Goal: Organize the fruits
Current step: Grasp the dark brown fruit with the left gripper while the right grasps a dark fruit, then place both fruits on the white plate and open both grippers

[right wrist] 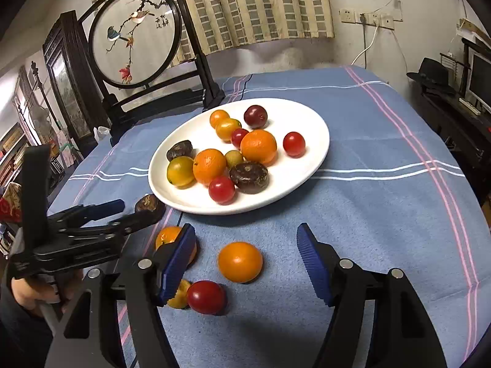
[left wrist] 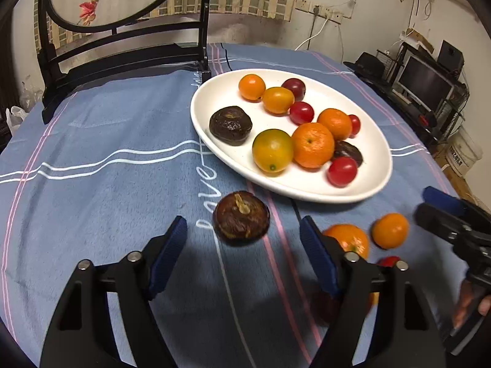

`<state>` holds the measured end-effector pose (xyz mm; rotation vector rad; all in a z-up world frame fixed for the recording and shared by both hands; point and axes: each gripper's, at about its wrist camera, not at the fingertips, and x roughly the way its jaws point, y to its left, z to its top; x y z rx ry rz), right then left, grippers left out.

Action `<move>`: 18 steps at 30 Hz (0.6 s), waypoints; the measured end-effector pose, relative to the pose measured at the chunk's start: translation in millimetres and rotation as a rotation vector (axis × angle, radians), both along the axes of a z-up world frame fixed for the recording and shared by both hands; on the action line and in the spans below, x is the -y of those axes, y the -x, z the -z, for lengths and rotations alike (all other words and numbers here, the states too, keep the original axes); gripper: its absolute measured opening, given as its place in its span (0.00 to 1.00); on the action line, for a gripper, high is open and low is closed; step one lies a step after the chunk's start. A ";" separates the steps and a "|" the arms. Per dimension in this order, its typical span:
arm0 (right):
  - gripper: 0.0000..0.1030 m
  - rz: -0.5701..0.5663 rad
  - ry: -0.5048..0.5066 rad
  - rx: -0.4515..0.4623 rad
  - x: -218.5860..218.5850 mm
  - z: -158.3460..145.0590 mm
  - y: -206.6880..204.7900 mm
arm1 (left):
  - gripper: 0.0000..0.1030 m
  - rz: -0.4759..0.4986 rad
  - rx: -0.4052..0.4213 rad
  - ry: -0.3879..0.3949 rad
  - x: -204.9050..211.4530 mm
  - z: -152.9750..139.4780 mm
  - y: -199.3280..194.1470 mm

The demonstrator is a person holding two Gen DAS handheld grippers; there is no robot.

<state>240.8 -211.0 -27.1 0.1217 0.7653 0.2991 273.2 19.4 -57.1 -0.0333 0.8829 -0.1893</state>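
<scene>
The white oval plate sits on the blue tabletop, its long axis running from near left to far right in the right wrist view, loaded with mixed fruit. Near its front rim lies a dark brown fruit, stem scar up, just ahead of the left tool, whose jaws stand wide and empty. The right tool, also wide and empty, frames an orange fruit; a red tomato lies just beside it.
</scene>
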 end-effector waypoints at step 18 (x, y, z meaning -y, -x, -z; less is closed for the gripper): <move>0.53 -0.070 0.147 -0.056 -25.1 17.0 -1.6 | 0.40 -0.014 0.011 0.052 -11.3 -19.4 16.4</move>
